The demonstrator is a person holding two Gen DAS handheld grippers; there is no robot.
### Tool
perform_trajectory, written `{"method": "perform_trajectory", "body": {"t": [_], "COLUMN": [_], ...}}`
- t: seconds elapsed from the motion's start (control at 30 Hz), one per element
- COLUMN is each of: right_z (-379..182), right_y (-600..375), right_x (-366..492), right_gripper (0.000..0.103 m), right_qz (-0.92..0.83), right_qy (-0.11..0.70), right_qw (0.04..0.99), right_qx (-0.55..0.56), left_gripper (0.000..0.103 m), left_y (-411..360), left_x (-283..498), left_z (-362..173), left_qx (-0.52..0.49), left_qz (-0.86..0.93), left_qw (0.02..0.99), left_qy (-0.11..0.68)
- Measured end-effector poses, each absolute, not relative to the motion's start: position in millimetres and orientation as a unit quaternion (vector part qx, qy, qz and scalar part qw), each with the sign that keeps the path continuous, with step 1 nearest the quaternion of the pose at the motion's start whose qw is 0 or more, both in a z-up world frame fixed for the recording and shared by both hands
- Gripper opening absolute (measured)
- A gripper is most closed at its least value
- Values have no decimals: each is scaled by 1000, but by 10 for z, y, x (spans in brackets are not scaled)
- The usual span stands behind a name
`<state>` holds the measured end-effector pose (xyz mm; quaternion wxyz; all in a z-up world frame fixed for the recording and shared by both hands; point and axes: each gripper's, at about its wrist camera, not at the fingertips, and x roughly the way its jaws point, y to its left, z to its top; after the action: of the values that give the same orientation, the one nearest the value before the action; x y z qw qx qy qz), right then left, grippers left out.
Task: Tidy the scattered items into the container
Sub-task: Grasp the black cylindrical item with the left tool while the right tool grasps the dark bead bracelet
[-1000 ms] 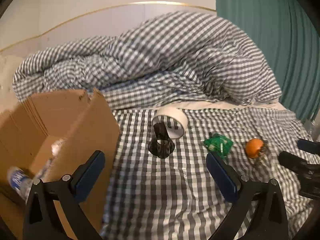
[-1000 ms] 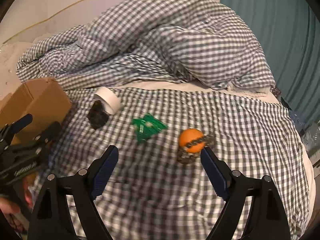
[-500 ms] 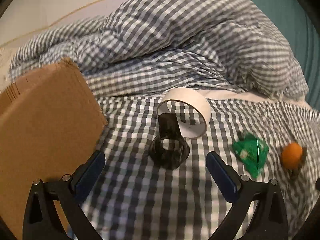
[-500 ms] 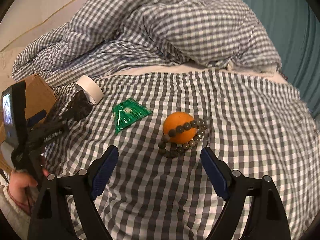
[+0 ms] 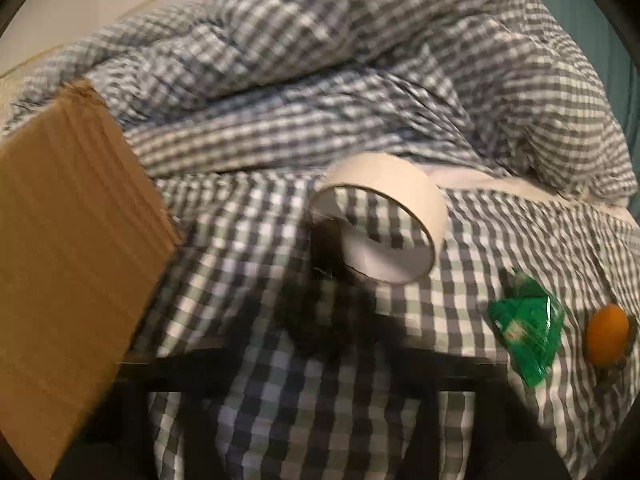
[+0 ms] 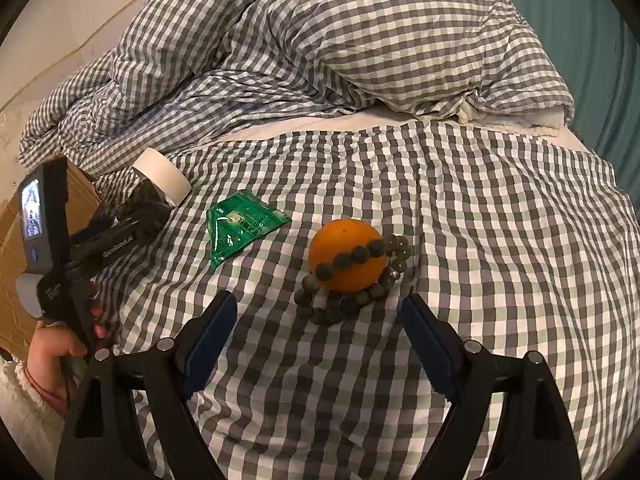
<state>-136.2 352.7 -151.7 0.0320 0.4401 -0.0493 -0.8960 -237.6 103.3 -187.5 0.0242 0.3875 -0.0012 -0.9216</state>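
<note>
Here the cardboard box [image 5: 68, 264] stands left of the closing left tongs [image 6: 132, 216], their blurred tips at a dark object [image 5: 320, 316] before the tape roll [image 5: 380, 220]; grip unclear. Right tongs [image 6: 320, 332] gape empty, just short of the orange [image 6: 346, 260] and bead bracelet [image 6: 352, 304].

Left gripper [image 5: 328, 328] smeared by motion blur, jaws closing; dark item [image 5: 324, 256] between them unreadable. Box [image 5: 68, 264] cut by frame edge. Tape roll [image 6: 162, 178] partly hidden.
</note>
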Motion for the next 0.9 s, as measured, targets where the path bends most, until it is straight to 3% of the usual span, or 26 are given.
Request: {"method": "perform_trajectory", "body": {"t": [0.23,0.4,0.7,0.77,0.8,0.83,0.9], "right_z": [-1463,-1594,-1848,-1897,-1926,-1976,-1984], "right_y": [3641,3809,3489,3414,3401,3396,3442], "right_x": [-1288,-1308,-1568,-1603,-1620,-1649,-1641], "right_gripper": [84,84,82,63,34,23,12], "right_qz": [-901,-894,-881,-881,-877,-870,-870], "right_qy": [-33,-66,-56,-40,-33,-28,-29], "right_qw": [10,6,3,-11,-18,-25,-37], "right_qx": [433,444,469,472,478,491,490], "left_gripper": [28,28,28,28,28,28,28], "left_y": [974,935,1012,1000,990,975,937], "left_x": [-2077,-1819,-1624,-1618,-1617,-1615,-1623], "left_z": [-1671,-1392,-1031,-1032,-1040,-1051,-1072], "left_qx": [371,347,318,319,320,322,326], "left_qz": [-928,-937,-948,-948,-947,-947,-945], "left_qw": [14,4,-12,-10,-9,-6,-2], "left_qy": [16,35,6,1,0,-2,-2]}}
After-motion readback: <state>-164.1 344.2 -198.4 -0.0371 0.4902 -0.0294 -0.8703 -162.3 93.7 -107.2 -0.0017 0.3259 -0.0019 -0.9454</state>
